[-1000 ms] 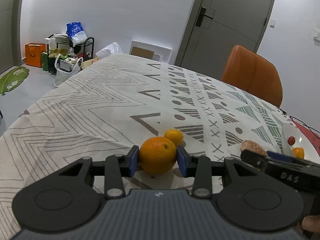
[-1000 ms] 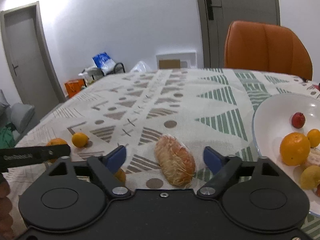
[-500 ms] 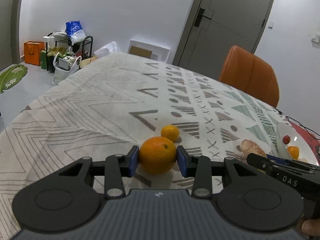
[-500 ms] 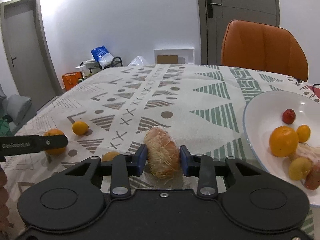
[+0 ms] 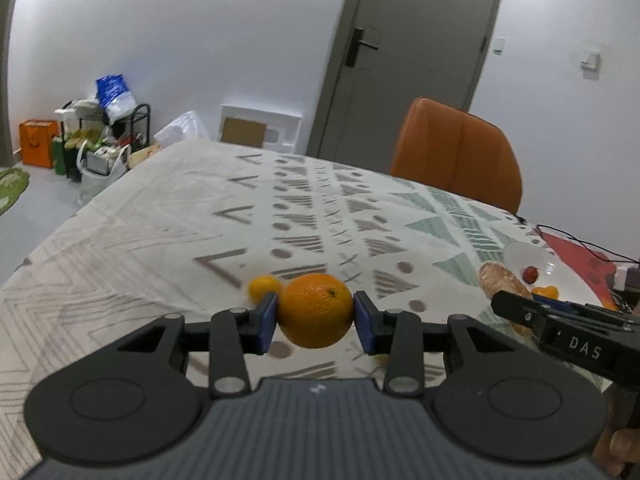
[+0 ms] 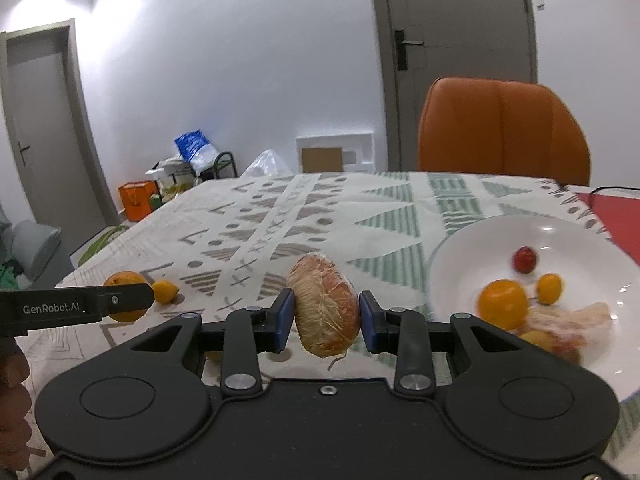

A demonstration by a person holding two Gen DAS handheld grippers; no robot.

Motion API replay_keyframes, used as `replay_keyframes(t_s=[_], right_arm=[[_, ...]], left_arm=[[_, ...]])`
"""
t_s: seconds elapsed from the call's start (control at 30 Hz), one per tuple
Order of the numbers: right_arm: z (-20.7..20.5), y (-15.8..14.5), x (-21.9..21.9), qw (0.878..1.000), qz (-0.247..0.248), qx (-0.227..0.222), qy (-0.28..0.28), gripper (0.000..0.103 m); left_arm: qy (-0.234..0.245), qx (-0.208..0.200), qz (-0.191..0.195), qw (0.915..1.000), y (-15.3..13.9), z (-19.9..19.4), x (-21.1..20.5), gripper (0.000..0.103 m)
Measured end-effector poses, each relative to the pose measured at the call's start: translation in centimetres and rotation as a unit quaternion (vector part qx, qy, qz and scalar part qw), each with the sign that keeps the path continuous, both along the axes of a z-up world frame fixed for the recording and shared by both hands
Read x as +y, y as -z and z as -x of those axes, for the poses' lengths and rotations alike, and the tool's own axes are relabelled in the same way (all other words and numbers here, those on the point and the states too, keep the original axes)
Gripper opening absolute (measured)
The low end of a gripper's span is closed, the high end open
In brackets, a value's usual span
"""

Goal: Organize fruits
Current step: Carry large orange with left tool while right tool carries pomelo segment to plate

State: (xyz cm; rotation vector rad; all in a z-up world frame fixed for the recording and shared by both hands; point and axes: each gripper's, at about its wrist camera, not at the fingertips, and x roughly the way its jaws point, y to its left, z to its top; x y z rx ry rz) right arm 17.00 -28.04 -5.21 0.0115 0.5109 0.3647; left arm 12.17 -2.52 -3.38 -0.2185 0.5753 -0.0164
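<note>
Left tool (image 5: 315, 321) is pinching the orange (image 5: 315, 309) and right tool (image 6: 323, 317) is squeezing the peeled fruit (image 6: 325, 305) above the worktop (image 6: 320, 216), so that soft one is risking slipping out before the plate (image 6: 472, 240).

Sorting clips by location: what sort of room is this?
Probably a home dining room: a table with a patterned tablecloth, an orange chair pulled up to it, and a white fruit plate.

Black left gripper (image 5: 315, 317), blue jaws, silver screws, right gripper (image 6: 327, 312) matching, white lettering
</note>
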Motion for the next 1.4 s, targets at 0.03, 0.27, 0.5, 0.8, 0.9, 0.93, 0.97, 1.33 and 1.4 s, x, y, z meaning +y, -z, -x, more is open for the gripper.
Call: replay_keyframes(t_s=[0.03, 0.27, 0.5, 0.8, 0.9, 0.93, 0.97, 1.33, 1.4], right_arm=[[0.1, -0.1, -0.5, 1.000, -0.004, -0.004, 0.005, 0.033], [0.5, -0.8, -4.8, 0.998, -0.031, -0.019, 0.042, 0.033], [0.5, -0.7, -9.7, 0.995, -0.046, -0.024, 0.087, 0.033], [0.2, -0.8, -14.2, 0.990, -0.060, -0.030, 0.123, 0.033], [0.0, -0.8, -14.9, 0.989, -0.064, -0.034, 0.127, 0.033], [-0.2, -0.8, -15.2, 0.989, -0.066, -0.034, 0.128, 0.033], [-0.4, -0.7, -15.5, 0.989, -0.069, -0.033, 0.129, 0.033], [-1.7, -0.6, -16.6, 0.988, -0.084, -0.035, 0.127, 0.034], [-2.0, -0.5, -16.6, 0.988, -0.085, -0.027, 0.128, 0.039]], left_arm=[[0.004, 0.000, -0.004, 1.0000, -0.1, -0.1, -0.5, 0.039], [0.038, -0.010, -0.020, 0.9990, -1.0, -1.5, -4.7, 0.039], [0.076, -0.007, -0.028, 0.9967, -0.8, -3.4, -9.3, 0.039], [0.118, -0.010, -0.038, 0.9923, -0.9, -5.5, -14.8, 0.039], [0.126, -0.007, -0.042, 0.9911, -0.8, -6.4, -16.2, 0.039], [0.129, -0.006, -0.043, 0.9907, -0.8, -6.6, -16.6, 0.039], [0.131, -0.006, -0.045, 0.9904, -0.8, -6.9, -16.9, 0.039], [0.145, -0.006, -0.055, 0.9879, -0.8, -9.1, -19.5, 0.039], [0.144, -0.005, -0.053, 0.9882, -0.7, -9.3, -19.6, 0.039]])
